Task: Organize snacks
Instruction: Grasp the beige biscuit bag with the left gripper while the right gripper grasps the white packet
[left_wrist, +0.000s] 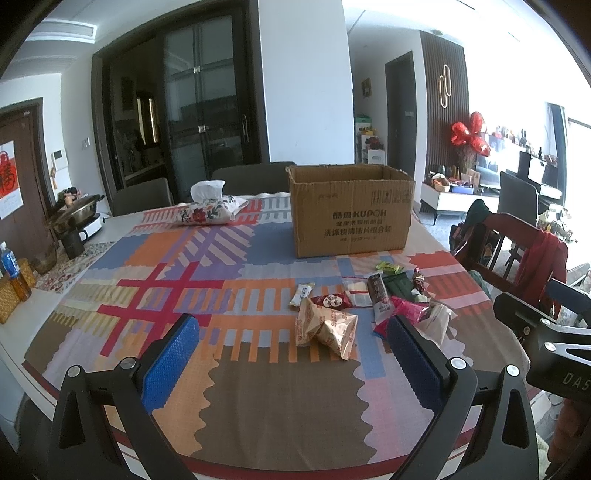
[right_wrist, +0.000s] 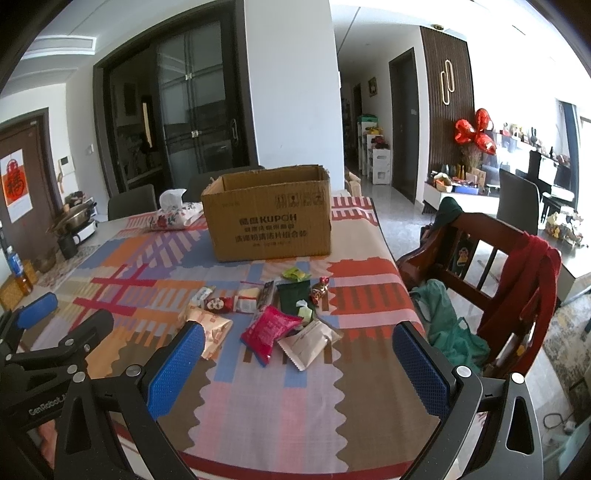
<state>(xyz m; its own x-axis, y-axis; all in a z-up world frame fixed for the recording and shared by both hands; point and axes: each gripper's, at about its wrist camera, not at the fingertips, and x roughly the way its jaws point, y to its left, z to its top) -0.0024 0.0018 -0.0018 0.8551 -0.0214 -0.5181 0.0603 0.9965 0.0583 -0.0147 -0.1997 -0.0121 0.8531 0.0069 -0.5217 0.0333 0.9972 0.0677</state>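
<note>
Cardboard forms the open-topped box (left_wrist: 352, 210), which is set upright on the patterned tablecloth (left_wrist: 184, 258) towards the far side of the table. Between the box and the near table edge, a loose cluster of snack packets (right_wrist: 273, 314) is spread flat on the cloth, well apart from both grippers.

Left gripper (left_wrist: 295, 332): the blue-padded fingers are spread wide and nothing is held between them; a crumpled beige packet (left_wrist: 327, 326) is framed in the gap, lying on the cloth beyond the tips.

Right gripper (right_wrist: 299, 341): the fingers are likewise spread wide and empty; a red packet (right_wrist: 269, 332) and a white packet (right_wrist: 308, 345) are framed between them.

In the left wrist view alone, the floral tissue cover (left_wrist: 212, 210) is seen in full beside the box; in the right wrist view it is partly hidden behind the box. In the right wrist view alone, the green cloth (right_wrist: 447, 325) on the wooden chair (right_wrist: 480, 251) is shown, and one blue pad of the left gripper is seen at the left edge.
</note>
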